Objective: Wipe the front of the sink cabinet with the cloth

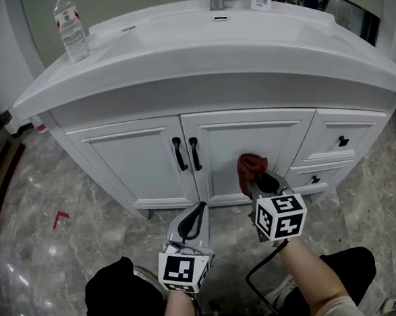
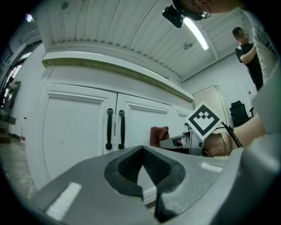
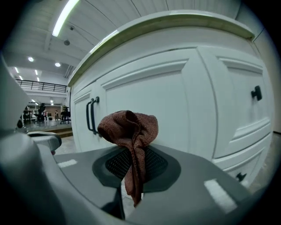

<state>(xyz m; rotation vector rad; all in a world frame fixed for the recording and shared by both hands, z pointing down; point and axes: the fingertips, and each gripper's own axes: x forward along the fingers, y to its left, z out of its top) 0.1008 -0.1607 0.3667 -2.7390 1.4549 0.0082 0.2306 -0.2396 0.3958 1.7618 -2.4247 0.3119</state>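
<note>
Right tool [image 3: 133,163] clamps cloth [image 3: 130,128]; left tool [image 2: 142,154] closed

Grey left gripper [image 1: 202,205], right gripper [image 1: 254,181], black-white marker cubes [image 1: 281,216], seemingly dark trousers [image 1: 116,296].

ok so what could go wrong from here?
1. The cloth is pinched by only a thin strip in the right gripper; rubbing could tug it out.
2. Its wad is small, so the hard jaws may scrape the cabinet door.
3. The door handles sit close by and could snag it.
</note>
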